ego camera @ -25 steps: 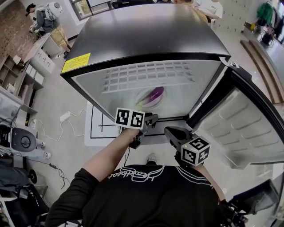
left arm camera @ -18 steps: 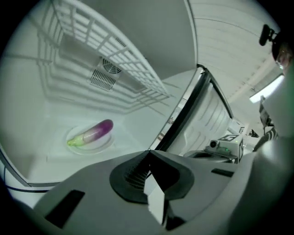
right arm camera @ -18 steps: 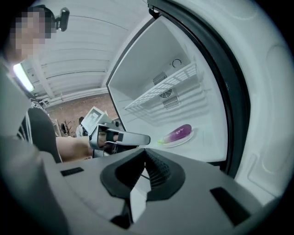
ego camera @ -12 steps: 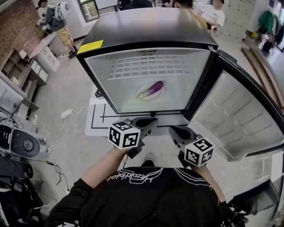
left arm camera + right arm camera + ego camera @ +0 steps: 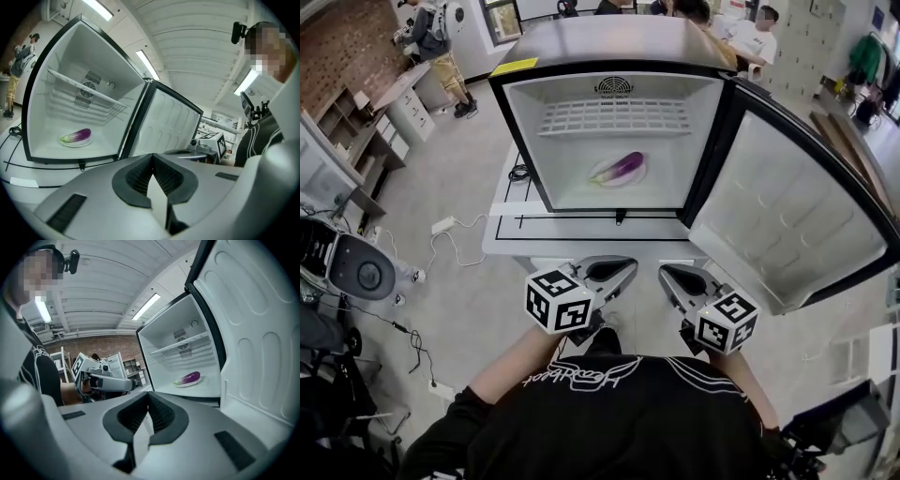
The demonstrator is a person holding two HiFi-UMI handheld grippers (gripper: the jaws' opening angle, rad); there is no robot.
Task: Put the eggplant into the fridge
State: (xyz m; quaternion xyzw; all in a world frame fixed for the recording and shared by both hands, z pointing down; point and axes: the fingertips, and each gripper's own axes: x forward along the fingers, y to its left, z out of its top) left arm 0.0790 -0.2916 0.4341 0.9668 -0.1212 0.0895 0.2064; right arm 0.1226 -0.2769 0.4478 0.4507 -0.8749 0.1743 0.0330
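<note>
Eggplant [image 5: 623,168] lying on plate [image 5: 602,178] inside fridge [image 5: 525,141], upper centre of frame. Door [image 5: 787,216] standing open at right. Left gripper [image 5: 621,268] and right gripper [image 5: 669,275] hovering lower centre, jaws pressed together, gripping nothing. Placement looking done; door closing possibly remaining.

The fridge [image 5: 534,131] stands open on a white board [image 5: 581,246] marked with black lines, and the board lies flat on the grey floor [image 5: 469,178]. On the fridge's white inner bottom sits a plate [image 5: 602,179], left of centre, with the eggplant [image 5: 626,166] lying on it. A wire shelf [image 5: 614,117] spans the compartment above. On the floor left of the board lie a white power strip [image 5: 442,225] and a looping cable [image 5: 441,255].
</note>
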